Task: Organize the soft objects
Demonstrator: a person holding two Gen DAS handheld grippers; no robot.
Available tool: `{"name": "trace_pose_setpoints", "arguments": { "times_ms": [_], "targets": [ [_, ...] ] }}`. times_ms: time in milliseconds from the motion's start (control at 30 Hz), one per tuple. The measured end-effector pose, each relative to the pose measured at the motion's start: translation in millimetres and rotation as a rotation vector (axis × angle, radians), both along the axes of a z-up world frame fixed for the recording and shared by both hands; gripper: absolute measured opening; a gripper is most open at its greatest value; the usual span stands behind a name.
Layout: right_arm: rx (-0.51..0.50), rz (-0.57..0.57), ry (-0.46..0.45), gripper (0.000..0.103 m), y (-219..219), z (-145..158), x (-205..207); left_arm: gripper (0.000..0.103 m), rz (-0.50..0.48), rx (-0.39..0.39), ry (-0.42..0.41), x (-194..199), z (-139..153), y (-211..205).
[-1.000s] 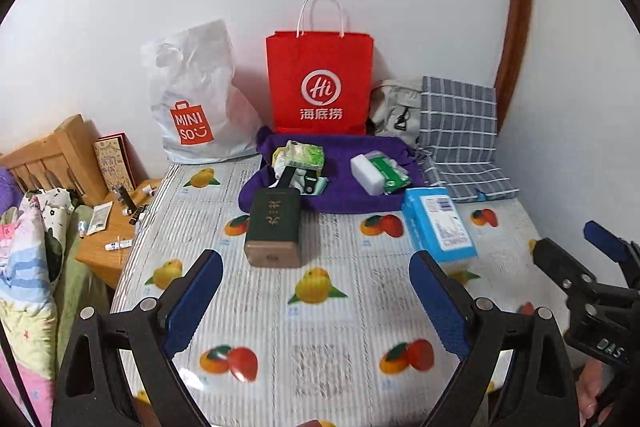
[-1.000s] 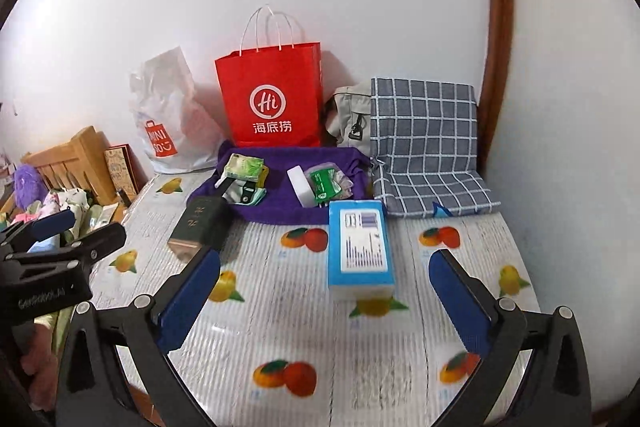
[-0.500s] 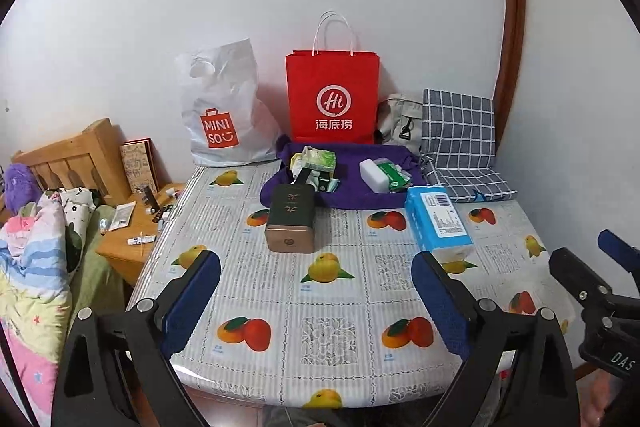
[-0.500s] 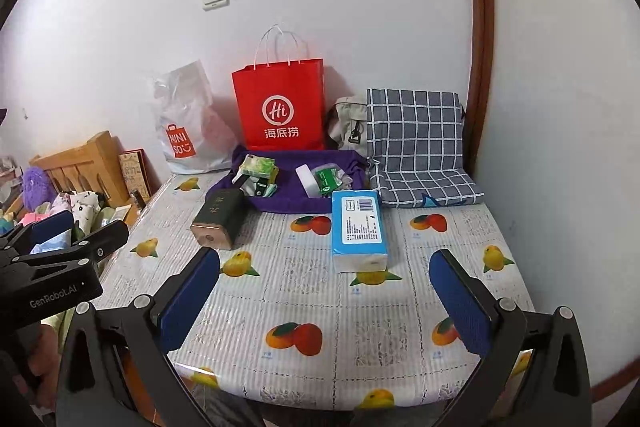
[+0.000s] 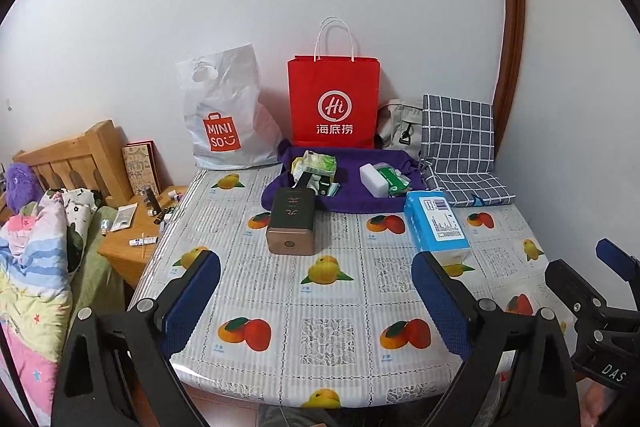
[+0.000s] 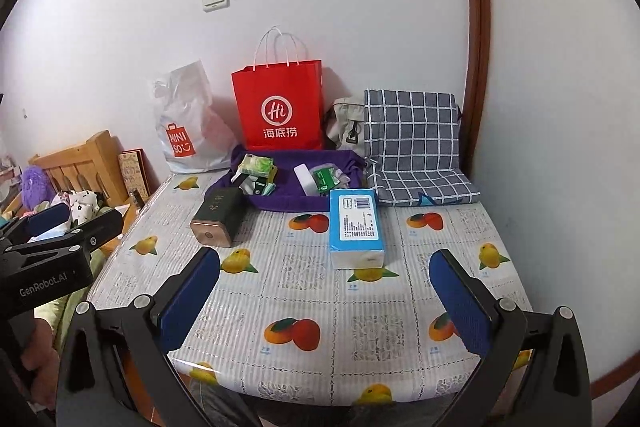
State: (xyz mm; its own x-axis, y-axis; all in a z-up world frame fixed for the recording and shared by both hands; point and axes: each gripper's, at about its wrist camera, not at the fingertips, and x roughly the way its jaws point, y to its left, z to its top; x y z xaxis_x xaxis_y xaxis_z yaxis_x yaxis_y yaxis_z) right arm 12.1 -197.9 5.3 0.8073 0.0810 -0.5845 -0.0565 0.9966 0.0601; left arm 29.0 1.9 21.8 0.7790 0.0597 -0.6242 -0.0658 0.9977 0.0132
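A blue tissue pack (image 5: 436,225) (image 6: 356,225) lies on the fruit-print table (image 5: 328,307) (image 6: 360,311). Behind it a purple cloth bag (image 5: 352,171) (image 6: 296,187) lies open, with small green and white packets (image 5: 316,165) (image 6: 320,179) on it. A dark green box (image 5: 291,221) (image 6: 216,219) rests at the bag's front left corner. My left gripper (image 5: 316,303) is open and empty over the near table edge. My right gripper (image 6: 326,297) is open and empty too, held back from the tissue pack.
Against the wall stand a white Miniso bag (image 5: 224,119), a red paper bag (image 5: 334,103), a beige pouch (image 5: 400,127) and a grey checked cloth (image 5: 460,147). A wooden nightstand (image 5: 128,227) with small items and a bed with a colourful quilt (image 5: 32,267) lie left of the table.
Both grippers have pulled back from the table, so the near table edge has come into view. Nothing on the table has moved.
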Motion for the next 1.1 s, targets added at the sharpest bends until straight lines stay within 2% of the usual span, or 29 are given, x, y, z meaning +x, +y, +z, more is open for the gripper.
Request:
{"name": "trace_pose_setpoints", "arguments": {
  "times_ms": [1100],
  "targets": [
    [-0.007, -0.009, 0.009, 0.103, -2.2, -2.7, 1.7, 0.097, 0.003, 0.008, 0.013, 2.9, -4.0, -0.5]
  ]
}}
